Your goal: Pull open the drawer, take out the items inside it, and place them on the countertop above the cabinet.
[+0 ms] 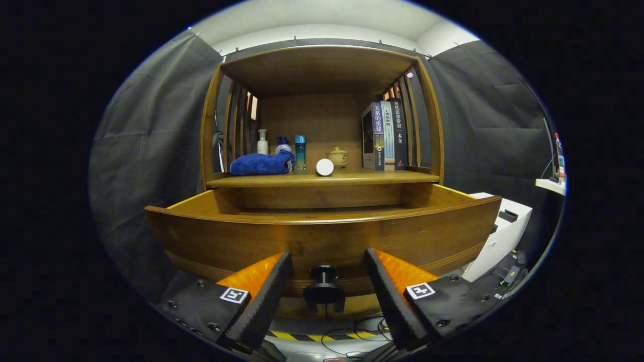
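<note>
The wooden drawer (322, 236) stands pulled out from the cabinet, its curved front close ahead of me. Its dark round knob (323, 286) sits between my fingers, untouched by either. My gripper (327, 261) is open, the fingers spread to each side of the knob. The drawer's inside is hidden behind its front panel. On the countertop (322, 178) above lie a blue towel (261, 164) and a small white round object (325, 167).
At the back of the countertop stand a white pump bottle (262, 142), a blue-capped bottle (283, 146), a teal bottle (300, 152), a small lidded cup (337, 156) and upright books (385, 136). A white box (503, 231) sits right of the drawer. Cables (352, 337) and striped tape lie on the floor.
</note>
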`<state>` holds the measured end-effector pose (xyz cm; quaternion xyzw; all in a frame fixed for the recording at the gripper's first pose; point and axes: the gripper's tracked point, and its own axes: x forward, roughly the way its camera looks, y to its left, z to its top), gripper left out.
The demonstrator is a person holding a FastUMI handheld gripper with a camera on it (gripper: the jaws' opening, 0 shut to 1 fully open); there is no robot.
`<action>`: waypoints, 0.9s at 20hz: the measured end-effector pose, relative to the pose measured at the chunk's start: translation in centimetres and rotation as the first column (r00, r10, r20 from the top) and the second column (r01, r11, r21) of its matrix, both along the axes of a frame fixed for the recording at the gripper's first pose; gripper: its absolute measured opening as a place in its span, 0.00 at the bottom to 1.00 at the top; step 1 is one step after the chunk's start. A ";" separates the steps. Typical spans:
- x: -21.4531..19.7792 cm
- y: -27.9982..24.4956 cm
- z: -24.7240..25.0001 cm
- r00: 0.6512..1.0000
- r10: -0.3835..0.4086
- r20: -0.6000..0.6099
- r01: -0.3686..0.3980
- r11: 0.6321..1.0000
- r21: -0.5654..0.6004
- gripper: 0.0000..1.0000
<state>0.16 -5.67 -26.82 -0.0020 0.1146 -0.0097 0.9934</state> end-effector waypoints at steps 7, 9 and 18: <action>7.1 0.2 0.0 1.000 -0.006 -0.015 0.006 1.000 -0.012 0.98; 9.3 0.2 -0.1 1.000 -0.009 -0.014 0.009 1.000 -0.006 0.98; 15.5 0.5 -0.7 1.000 -0.017 -0.010 0.017 1.000 0.001 0.98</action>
